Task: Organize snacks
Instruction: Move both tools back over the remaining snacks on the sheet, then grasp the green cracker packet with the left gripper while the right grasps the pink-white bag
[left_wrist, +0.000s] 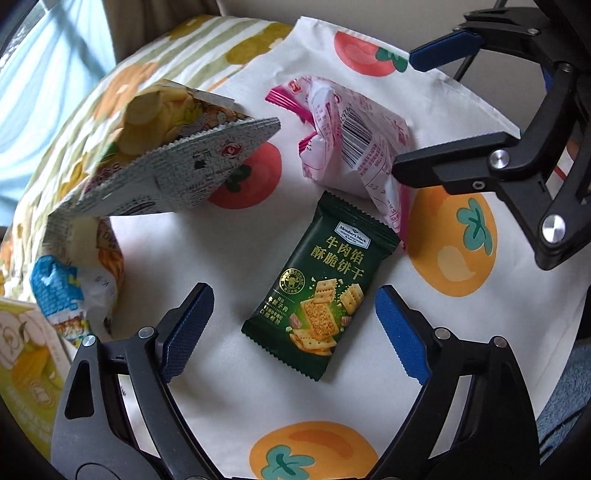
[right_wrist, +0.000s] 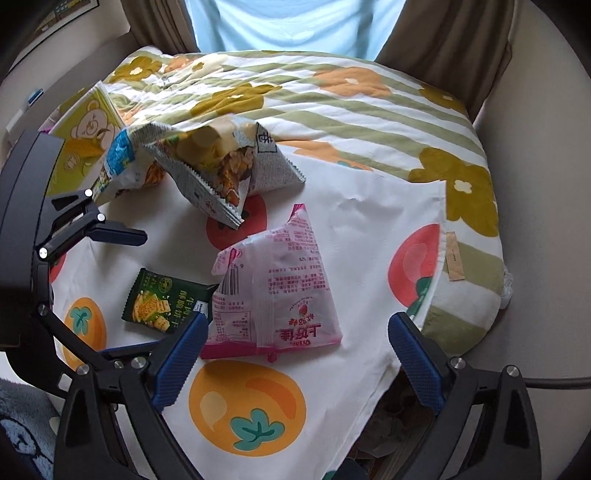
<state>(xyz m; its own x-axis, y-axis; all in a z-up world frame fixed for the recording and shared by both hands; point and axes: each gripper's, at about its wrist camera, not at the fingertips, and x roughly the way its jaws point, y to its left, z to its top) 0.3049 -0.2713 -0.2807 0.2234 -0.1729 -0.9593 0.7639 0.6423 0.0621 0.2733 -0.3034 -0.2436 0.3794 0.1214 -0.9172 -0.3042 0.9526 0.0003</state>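
A dark green cracker packet (left_wrist: 320, 285) lies flat on the fruit-print cloth (left_wrist: 454, 236), just ahead of my open left gripper (left_wrist: 295, 325) and between its blue pads. A pink and white snack bag (right_wrist: 275, 284) lies crumpled beyond it, right in front of my open right gripper (right_wrist: 295, 358). The pink bag (left_wrist: 354, 144) and the right gripper (left_wrist: 406, 110) also show in the left wrist view. A grey chip bag (left_wrist: 173, 162) and a blue and white bag (left_wrist: 74, 288) lie to the left. The green packet (right_wrist: 162, 302) and left gripper (right_wrist: 144, 284) also show in the right wrist view.
A yellow bear-print box (right_wrist: 86, 129) sits at the far left beside the bags. A striped floral quilt (right_wrist: 332, 107) lies under and behind the cloth. A curtain (right_wrist: 295, 26) hangs behind. The cloth's edge (right_wrist: 406, 350) drops off at the right.
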